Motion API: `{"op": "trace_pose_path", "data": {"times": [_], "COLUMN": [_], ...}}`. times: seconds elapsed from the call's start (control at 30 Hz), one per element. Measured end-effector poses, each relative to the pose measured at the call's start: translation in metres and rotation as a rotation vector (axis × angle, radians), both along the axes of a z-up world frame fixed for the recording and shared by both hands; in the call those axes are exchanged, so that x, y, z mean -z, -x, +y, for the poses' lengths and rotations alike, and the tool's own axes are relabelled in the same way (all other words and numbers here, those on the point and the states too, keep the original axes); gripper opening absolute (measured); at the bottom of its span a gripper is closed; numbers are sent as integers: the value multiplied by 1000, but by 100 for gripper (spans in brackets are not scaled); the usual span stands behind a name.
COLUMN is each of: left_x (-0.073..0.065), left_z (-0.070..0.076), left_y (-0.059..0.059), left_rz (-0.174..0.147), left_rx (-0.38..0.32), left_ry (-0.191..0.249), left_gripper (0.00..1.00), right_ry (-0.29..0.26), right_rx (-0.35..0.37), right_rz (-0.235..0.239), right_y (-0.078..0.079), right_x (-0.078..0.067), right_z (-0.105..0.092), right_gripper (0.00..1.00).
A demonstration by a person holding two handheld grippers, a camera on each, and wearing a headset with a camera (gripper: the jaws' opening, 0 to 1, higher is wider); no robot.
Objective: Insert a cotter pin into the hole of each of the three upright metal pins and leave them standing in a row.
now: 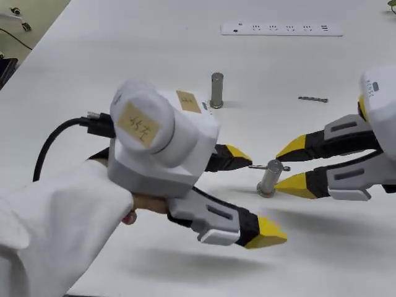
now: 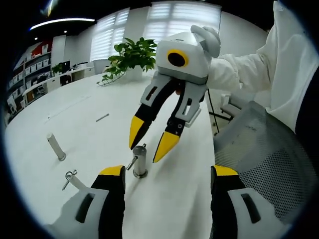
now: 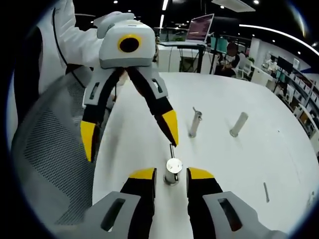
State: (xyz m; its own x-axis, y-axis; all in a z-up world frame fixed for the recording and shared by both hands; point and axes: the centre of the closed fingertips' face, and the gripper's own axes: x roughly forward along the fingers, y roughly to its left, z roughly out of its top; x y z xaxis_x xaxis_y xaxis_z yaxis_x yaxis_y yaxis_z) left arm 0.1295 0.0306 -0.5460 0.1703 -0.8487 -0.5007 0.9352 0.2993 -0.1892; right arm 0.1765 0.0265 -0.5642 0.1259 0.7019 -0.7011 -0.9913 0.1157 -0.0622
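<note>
White workbench point(image 1: 154, 49), upright metal pin point(image 1: 270, 179), cotter pin point(image 1: 258, 166) through top

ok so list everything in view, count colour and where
metal pins: 3, silver, upright on the table; near pin between the right gripper jaws, middle pin and far pin beyond
cotter pins: 3, silver; one through the near pin, one through the middle pin, loose cotter pin lying past the right gripper
power strip: 1, white, table's far edge
plant: 1, green, far end of table
mesh chair: 1, grey, beside the table
cable: 1, black, behind the left gripper
table: 1, white, under everything
sleeve: 1, white, person's left arm
left gripper: 1, white with yellow-tipped jaws, open
right gripper: 1, same colours, open around the near pin
</note>
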Motion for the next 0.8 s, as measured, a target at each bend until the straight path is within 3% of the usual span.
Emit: {"op": "trace_pose_path", "data": {"times": [0.13, 0.3, 0.37, 0.43, 0.5, 0.8], "left_x": [-1, 6, 8, 7, 6, 5], "left_z": [4, 15, 20, 24, 26, 38], "left_y": [13, 19, 16, 15, 13, 17], "left_rz": [46, 75, 63, 75, 68, 69], "left_rx": [-14, -49, -83, -103, -124, -144], "left_ry": [33, 22, 19, 33, 41, 16], "left_gripper": [82, 98, 99, 99, 99, 99], "right_ry": [4, 2, 3, 8, 9, 5], "right_rx": [6, 12, 11, 10, 13, 25], "right_rz": [7, 18, 22, 24, 29, 47], "right_y": [-1, 0, 1, 2, 3, 0], "right_x": [3, 5, 6, 7, 8, 9], "right_z": [2, 6, 8, 9, 9, 10], "right_gripper": [19, 19, 18, 18, 18, 9]}}
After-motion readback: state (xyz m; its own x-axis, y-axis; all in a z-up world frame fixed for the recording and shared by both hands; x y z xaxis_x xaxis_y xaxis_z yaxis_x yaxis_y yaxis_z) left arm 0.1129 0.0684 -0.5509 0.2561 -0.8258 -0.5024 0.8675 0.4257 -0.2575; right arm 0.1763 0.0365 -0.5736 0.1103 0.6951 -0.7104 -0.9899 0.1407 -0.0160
